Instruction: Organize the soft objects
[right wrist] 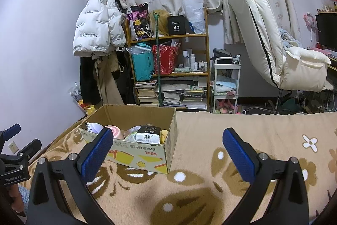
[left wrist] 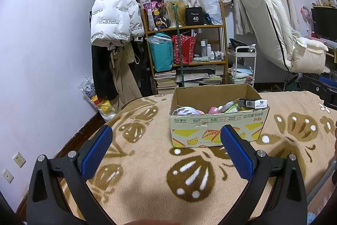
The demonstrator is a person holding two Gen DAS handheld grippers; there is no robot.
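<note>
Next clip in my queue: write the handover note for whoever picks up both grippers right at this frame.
Left gripper: open, holding nothing, above the blanket, facing the cardboard box.
Right gripper: open, holding nothing, with the box ahead to its left.
Box sits on the blanket and already holds soft items: a pink plush, a tissue pack, something yellow, a white-purple item.
Done: those items are in the box.
Left: no loose soft object shows on the visible blanket; check areas outside both views before finishing.
</note>
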